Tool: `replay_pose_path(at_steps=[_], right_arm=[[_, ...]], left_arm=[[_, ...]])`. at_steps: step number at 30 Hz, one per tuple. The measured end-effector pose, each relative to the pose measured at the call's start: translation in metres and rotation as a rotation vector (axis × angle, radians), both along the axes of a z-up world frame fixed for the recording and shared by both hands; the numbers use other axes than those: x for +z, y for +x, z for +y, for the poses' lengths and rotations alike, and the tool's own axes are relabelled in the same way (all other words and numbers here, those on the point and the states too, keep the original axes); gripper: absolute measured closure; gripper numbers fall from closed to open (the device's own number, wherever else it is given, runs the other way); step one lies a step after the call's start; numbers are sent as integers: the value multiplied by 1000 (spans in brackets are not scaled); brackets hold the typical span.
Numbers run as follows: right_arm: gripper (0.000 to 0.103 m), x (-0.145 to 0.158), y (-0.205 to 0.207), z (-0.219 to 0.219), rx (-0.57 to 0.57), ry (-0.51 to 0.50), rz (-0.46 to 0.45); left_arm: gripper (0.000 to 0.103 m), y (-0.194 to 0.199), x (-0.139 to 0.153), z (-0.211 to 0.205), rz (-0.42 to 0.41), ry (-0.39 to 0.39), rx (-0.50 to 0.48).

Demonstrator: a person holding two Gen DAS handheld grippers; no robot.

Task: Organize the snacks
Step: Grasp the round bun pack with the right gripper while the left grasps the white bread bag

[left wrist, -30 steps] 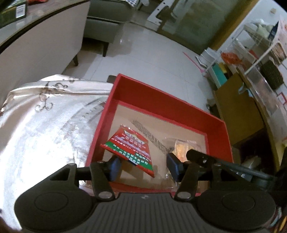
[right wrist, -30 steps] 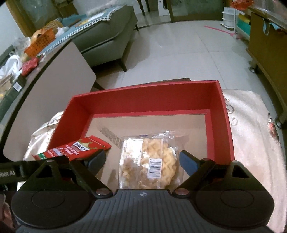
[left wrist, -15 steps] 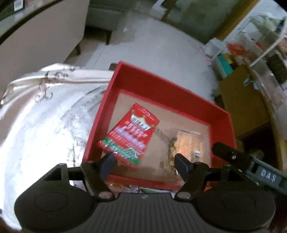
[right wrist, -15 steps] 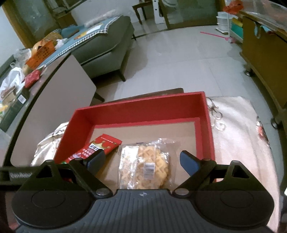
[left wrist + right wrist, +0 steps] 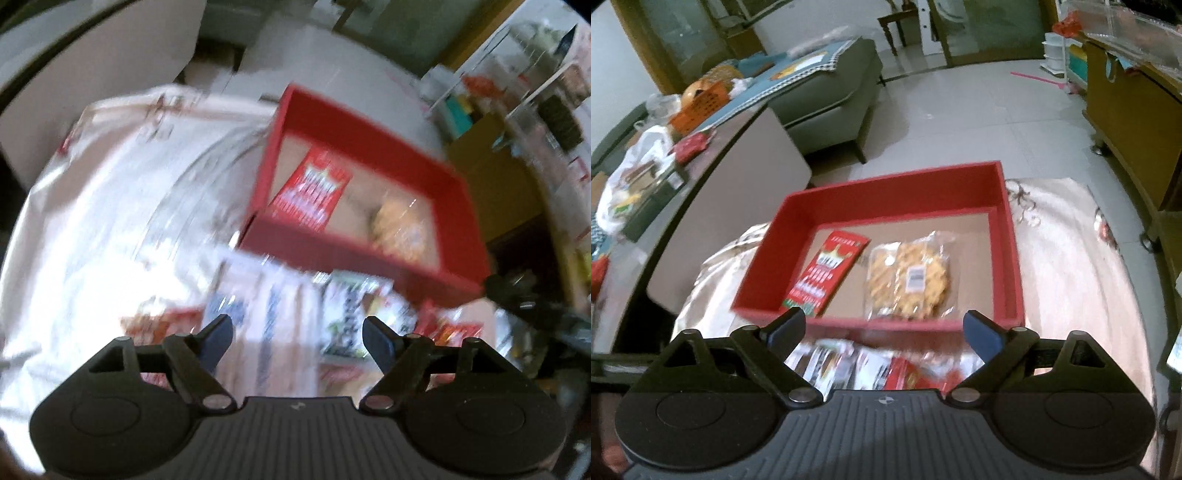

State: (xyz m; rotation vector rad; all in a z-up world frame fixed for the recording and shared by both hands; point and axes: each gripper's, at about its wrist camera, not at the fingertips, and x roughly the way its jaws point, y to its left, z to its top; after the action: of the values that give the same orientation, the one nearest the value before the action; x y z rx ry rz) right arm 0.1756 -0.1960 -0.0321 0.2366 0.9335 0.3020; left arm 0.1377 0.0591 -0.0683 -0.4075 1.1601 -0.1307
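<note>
A red box [image 5: 897, 192] [image 5: 354, 254] sits on a pale patterned cloth [image 5: 1071, 266]. Inside it lie a red snack packet [image 5: 827, 271] [image 5: 314, 195] on the left and a clear bag of yellow crisps [image 5: 908, 277] [image 5: 399, 225] on the right. Several loose snack packets [image 5: 871, 365] [image 5: 280, 314] lie on the cloth in front of the box. My left gripper [image 5: 297, 332] hangs over these loose packets, its jaws opening with nothing gripped; that view is blurred. My right gripper [image 5: 884, 326] is held above the box's near wall, jaws opening and empty.
A curved table [image 5: 713, 177] with bags and boxes stands to the left, a grey sofa [image 5: 827, 85] behind it. A wooden cabinet [image 5: 1130, 114] is at the right. Tiled floor [image 5: 979, 118] lies beyond the box. The other gripper's arm [image 5: 535, 306] shows at the right in the left wrist view.
The red packet has been let go and lies flat in the box. Both grippers have pulled back from the box and widened; loose packets in front now show.
</note>
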Motion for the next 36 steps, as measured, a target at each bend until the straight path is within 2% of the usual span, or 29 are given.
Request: replay_pose_path(at_steps=[6, 12, 16, 18, 19, 20, 22, 27, 30, 32, 35, 36], right_arm=[[7, -2, -24, 9, 46, 11, 21], [7, -13, -31, 16, 79, -9, 57], [7, -16, -33, 19, 96, -5, 68], [7, -18, -34, 22, 108, -8, 73], [7, -19, -34, 24, 117, -12, 77], [7, -20, -34, 25, 123, -16, 79], [7, -21, -35, 29, 135, -22, 84], [7, -26, -40, 40, 176, -30, 113], [7, -29, -50, 48, 201, -34, 122], [8, -33, -56, 52, 213, -35, 137], [8, -42, -60, 59, 221, -52, 160], [8, -47, -60, 63, 226, -59, 175]], left_arm=[[32, -5, -15, -4, 19, 65, 10], [17, 4, -22, -26, 5, 164, -34], [17, 8, -32, -38, 7, 256, -59], [22, 9, -38, -34, 34, 255, -49], [30, 8, -36, -29, 26, 244, -36], [32, 7, -35, -27, 22, 232, -31], [44, 3, -32, -19, 15, 195, -7], [57, -5, -26, -4, 22, 126, 24], [88, -12, -19, 2, 15, 125, 24], [88, -17, -15, 11, 9, 80, 24], [88, -21, -15, 21, -7, 61, 45], [83, -20, -16, 24, -1, 43, 60]])
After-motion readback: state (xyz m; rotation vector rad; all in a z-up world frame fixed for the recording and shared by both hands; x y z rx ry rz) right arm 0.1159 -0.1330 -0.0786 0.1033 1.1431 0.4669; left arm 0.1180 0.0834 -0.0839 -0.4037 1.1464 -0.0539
